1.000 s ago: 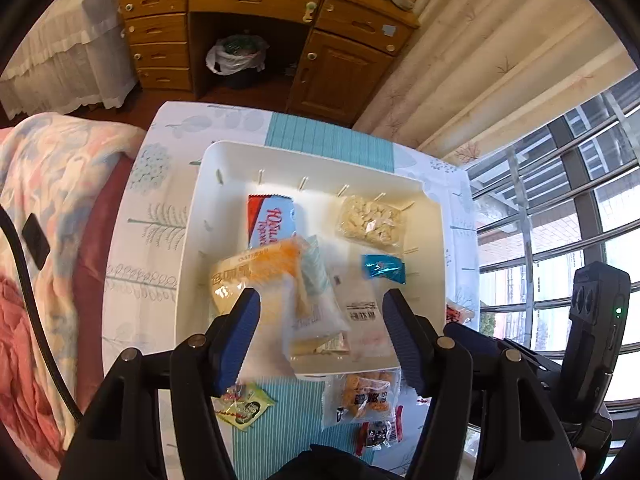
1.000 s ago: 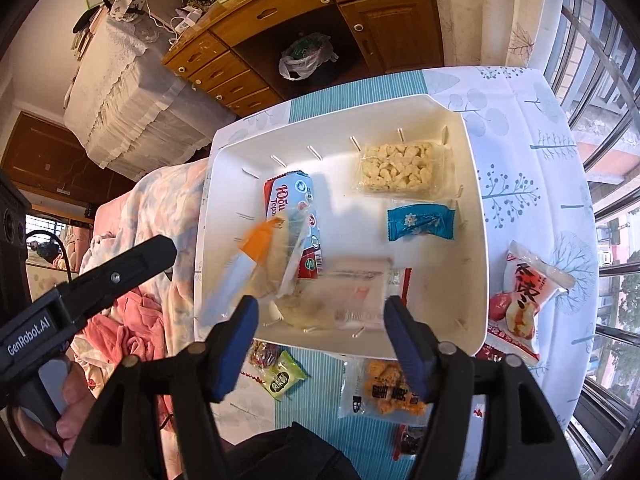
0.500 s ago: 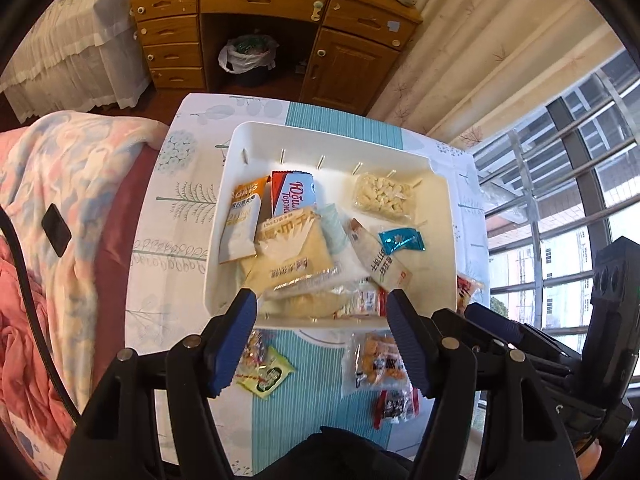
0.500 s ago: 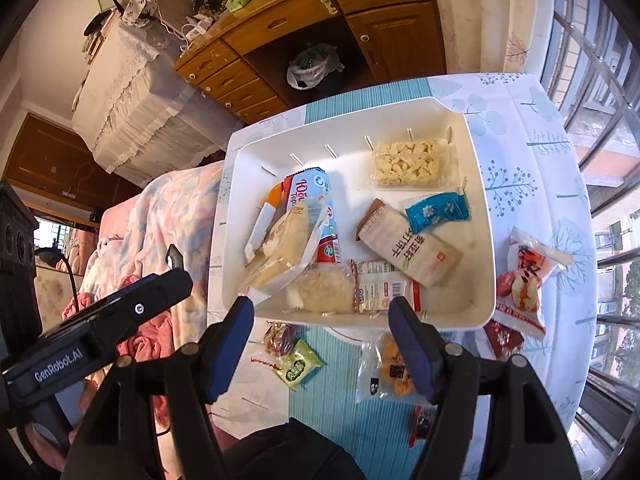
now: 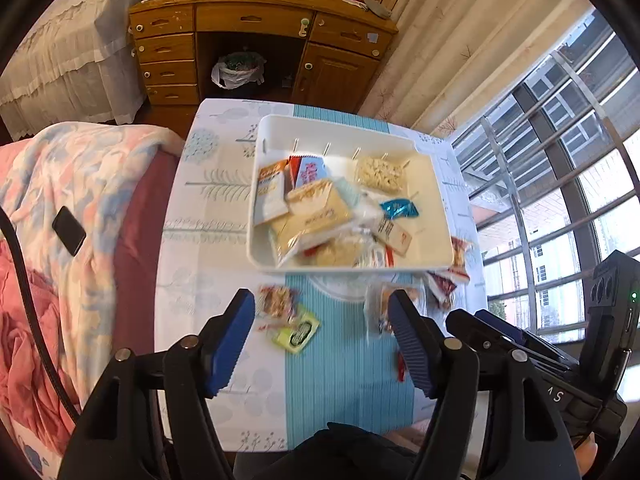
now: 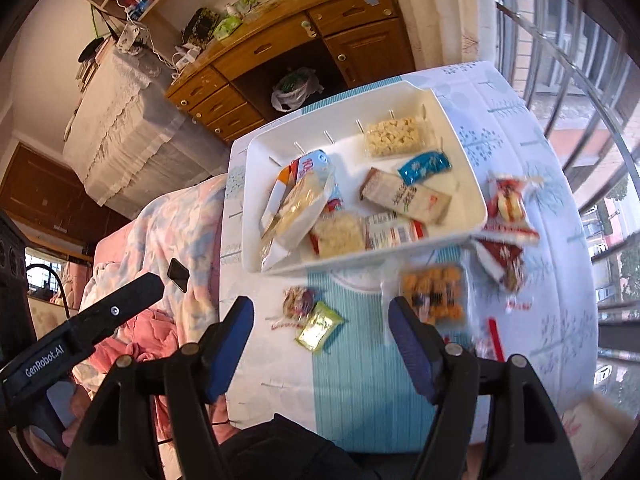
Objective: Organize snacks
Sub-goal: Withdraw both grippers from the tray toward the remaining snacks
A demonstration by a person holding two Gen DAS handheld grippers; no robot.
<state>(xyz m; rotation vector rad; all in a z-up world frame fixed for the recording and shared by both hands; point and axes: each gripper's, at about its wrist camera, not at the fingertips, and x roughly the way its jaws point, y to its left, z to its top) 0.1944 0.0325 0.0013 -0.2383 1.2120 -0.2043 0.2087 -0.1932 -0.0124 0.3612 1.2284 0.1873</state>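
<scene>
A white tray [image 5: 430, 184] [image 6: 456, 136] on the small table holds several snack packs, among them a pale cracker bag [image 5: 320, 210] [image 6: 298, 208] and a blue wrapper [image 5: 398, 209] [image 6: 424, 166]. Loose snacks lie on the tablecloth in front of it: a green packet [image 5: 298, 332] [image 6: 320, 326], a small reddish packet [image 5: 276, 300] [image 6: 298, 300], an orange snack bag [image 6: 434, 298] [image 5: 380, 308] and red packs [image 6: 506, 208] at the right. My left gripper [image 5: 322, 340] and right gripper [image 6: 322, 344] are both open and empty, above the table's near part.
A bed with a floral blanket [image 5: 72, 200] and a black phone [image 5: 69, 230] lies to the left. A wooden desk [image 5: 256, 28] with a bin bag [image 5: 238, 70] stands beyond the table. Windows [image 5: 560, 160] are on the right.
Both grippers have pulled back and up from the tray, open and empty. The cracker bag and other packs now lie settled in the tray.
</scene>
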